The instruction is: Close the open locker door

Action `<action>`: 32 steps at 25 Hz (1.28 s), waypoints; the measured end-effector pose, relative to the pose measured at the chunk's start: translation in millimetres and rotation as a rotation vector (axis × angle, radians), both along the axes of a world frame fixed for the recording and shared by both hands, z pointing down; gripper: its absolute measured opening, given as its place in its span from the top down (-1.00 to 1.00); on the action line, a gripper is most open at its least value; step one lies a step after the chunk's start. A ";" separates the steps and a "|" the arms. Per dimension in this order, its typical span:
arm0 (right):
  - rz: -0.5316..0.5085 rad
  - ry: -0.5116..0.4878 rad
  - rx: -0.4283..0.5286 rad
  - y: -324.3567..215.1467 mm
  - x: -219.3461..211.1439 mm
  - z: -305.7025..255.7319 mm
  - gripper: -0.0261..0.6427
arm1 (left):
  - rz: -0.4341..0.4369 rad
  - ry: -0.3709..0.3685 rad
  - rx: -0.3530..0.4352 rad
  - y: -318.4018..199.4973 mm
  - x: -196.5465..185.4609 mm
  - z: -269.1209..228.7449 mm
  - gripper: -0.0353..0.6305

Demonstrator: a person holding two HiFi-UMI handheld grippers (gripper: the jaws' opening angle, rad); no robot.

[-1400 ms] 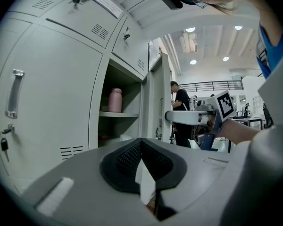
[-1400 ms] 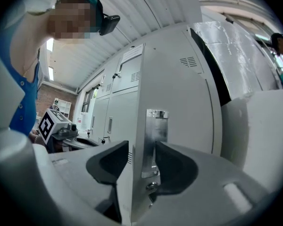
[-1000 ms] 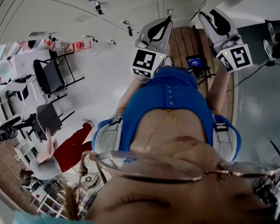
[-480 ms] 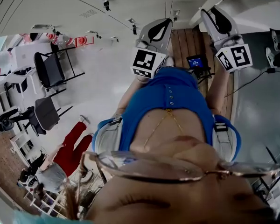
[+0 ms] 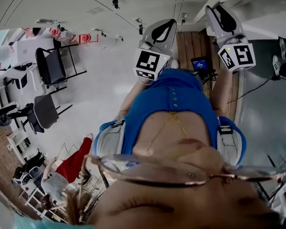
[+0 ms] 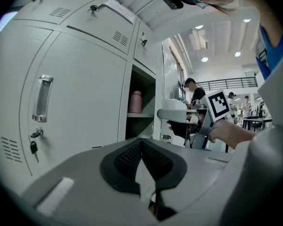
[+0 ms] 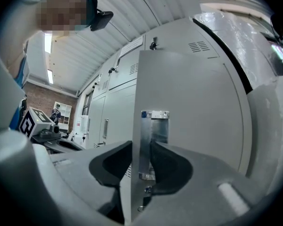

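— What sort of room is it?

— A bright hall with a bank of grey lockers (image 6: 85, 74). The head view alone shows the pale floor, with two black chairs (image 5: 50, 70) out on its left side and one person in red trousers (image 5: 74, 163) low near the bottom left corner. It also shows two marker cubes (image 5: 151, 63), one on each gripper.

— And the locker door?

— Only the right gripper view shows it close up. The locker door (image 7: 188, 102) stands open, seen edge-on. The right gripper (image 7: 141, 159) is clamped on the door's free edge, one pad on each face, at the single metal handle (image 7: 154, 131).

— The other one?

— The left gripper (image 6: 141, 166) has its jaws together with nothing between them, held clear of the lockers. Its view shows what the others do not: the open compartment (image 6: 140, 86), with one pink bottle (image 6: 135, 101) on the shelf. The closed door beside that compartment has one key (image 6: 34, 147) hanging under its handle.
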State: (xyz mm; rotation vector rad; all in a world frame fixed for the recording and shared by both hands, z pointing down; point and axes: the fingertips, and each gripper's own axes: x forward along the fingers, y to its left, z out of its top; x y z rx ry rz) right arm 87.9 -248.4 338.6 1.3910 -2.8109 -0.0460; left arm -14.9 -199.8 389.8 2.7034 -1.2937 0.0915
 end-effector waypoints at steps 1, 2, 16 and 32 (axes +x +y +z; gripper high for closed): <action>0.001 0.000 -0.001 -2.0 -1.5 -0.1 0.56 | -0.001 0.000 0.001 -0.4 -0.8 -0.1 0.89; 0.002 -0.002 -0.003 -3.8 -2.8 -0.3 0.56 | -0.002 -0.001 0.001 -0.6 -1.5 0.0 0.89; 0.024 0.000 -0.019 -35.4 -22.0 5.1 0.56 | -0.054 -0.012 0.003 -11.9 -26.0 8.3 0.89; 0.061 0.015 -0.037 -70.0 -36.5 7.5 0.59 | -0.085 -0.002 0.001 -28.5 -41.8 6.0 0.89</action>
